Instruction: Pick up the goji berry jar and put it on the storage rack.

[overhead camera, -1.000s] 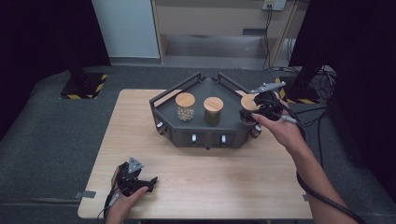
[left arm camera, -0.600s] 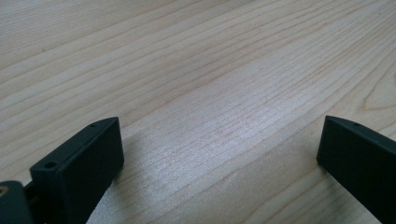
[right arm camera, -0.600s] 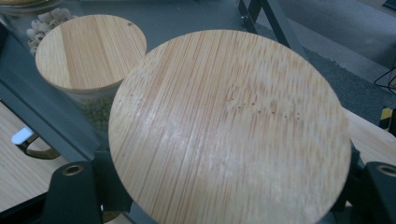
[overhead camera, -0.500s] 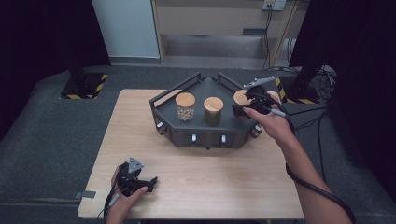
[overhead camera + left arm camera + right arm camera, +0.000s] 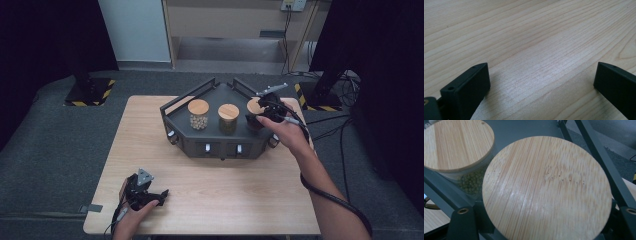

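Observation:
A dark grey rack (image 5: 220, 147) stands at the table's far middle and holds glass jars with round wooden lids. The left jar (image 5: 198, 114) contains pale beans, the middle jar (image 5: 228, 117) greenish ones. My right gripper (image 5: 259, 116) is shut on the third jar (image 5: 254, 106) at the rack's right end. In the right gripper view this jar's lid (image 5: 546, 190) lies between the jaws, beside the middle jar (image 5: 456, 145); its contents are hidden. My left gripper (image 5: 159, 196) rests near the table's front left, open, with only bare wood between its fingers (image 5: 465, 90).
The rack has raised rails (image 5: 596, 157) on its back sides and small knobs (image 5: 207, 148) on its front wall. The wooden table (image 5: 220, 200) is bare in front of the rack. Cables (image 5: 330, 130) trail off to the right of the table.
My right gripper has carried the jar a little to the left and down, toward the rack's right end. The left gripper has stayed put.

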{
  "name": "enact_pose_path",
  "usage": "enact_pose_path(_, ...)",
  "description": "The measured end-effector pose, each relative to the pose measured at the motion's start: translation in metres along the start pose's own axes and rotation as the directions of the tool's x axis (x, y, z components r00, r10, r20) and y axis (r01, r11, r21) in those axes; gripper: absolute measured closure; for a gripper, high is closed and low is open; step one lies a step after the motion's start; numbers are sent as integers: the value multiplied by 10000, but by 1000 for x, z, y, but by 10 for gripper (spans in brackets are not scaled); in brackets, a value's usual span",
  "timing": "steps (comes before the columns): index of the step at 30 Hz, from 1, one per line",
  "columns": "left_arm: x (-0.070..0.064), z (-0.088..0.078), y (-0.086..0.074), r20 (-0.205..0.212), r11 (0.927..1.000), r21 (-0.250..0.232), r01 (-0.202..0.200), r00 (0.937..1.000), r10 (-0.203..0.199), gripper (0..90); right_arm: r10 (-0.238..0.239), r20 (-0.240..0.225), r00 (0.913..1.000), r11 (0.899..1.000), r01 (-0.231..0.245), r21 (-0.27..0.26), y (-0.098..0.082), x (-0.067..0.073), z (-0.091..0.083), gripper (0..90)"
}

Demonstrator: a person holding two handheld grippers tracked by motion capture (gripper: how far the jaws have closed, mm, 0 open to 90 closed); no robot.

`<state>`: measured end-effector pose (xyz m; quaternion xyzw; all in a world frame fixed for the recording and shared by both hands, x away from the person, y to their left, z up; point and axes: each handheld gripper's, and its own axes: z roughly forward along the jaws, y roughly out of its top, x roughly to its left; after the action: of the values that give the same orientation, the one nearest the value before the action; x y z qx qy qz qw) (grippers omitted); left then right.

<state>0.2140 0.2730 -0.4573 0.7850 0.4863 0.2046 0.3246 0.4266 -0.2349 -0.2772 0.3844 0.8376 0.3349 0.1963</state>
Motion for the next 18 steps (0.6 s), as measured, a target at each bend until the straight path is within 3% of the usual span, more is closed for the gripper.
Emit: enact_pose_path(18, 0, 0, 0, -3, 10000, 4, -3, 10000, 3, 0, 93, -78, 9999, 9999, -92, 44, -9, -1, 9, 262)
